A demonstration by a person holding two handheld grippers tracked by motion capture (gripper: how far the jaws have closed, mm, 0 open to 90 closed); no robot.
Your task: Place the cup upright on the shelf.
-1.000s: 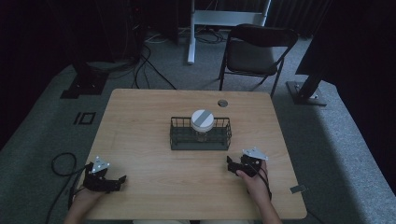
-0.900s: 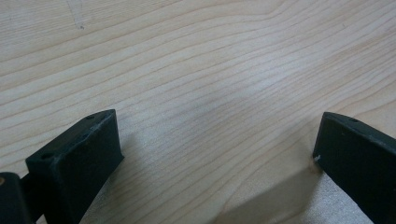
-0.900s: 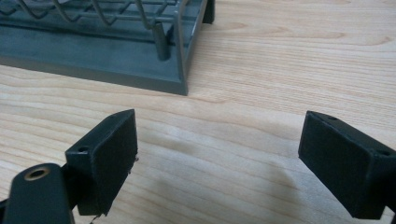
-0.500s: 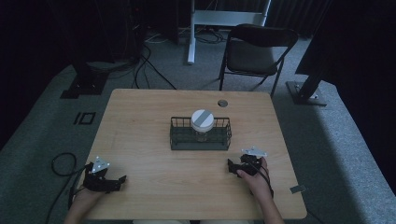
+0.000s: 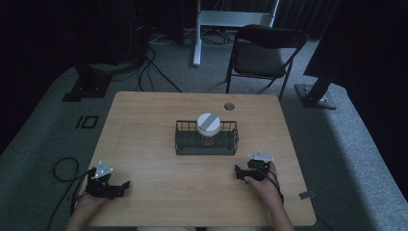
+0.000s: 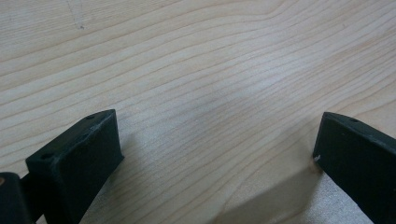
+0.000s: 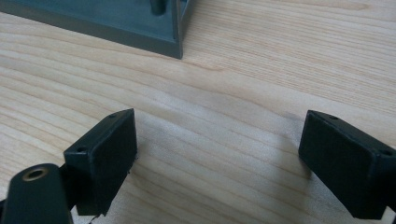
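A wooden bench (image 5: 159, 120) fills the middle of the high view, with dark floor, cables and a folding chair (image 5: 262, 50) beyond its far edge. Near the bench's centre stands a dark wire basket (image 5: 185, 143), and inside it, toward its right half, a clear jar with a white-and-grey lid (image 5: 208, 123) stands upright, its lid rising above the basket rim. A small round hole (image 5: 229, 106) sits in the bench behind the basket.

The right gripper (image 5: 239, 172) rests on the bench near the front right, pointing left and slightly toward the basket. Its fingers (image 7: 105, 154) stand wide apart and hold nothing; in the right gripper view the basket's near corner (image 7: 175, 44) lies ahead of them, apart, with bare wood between. The left gripper (image 5: 124, 185) rests at the front left corner, its fingers (image 6: 79, 151) also spread wide and empty over bare wood, well apart from the basket.

The step in hand looks like the first reach for the jar, most likely with the right gripper, which is nearer. To do it well, the gripper would lift clear of the bench, come over the basket's front wall rather than into it, and settle its open fingers on either side of the lid or the jar's neck before closing. The jar lies beyond and left of the right fingers, well apart, and far right of the left fingers.
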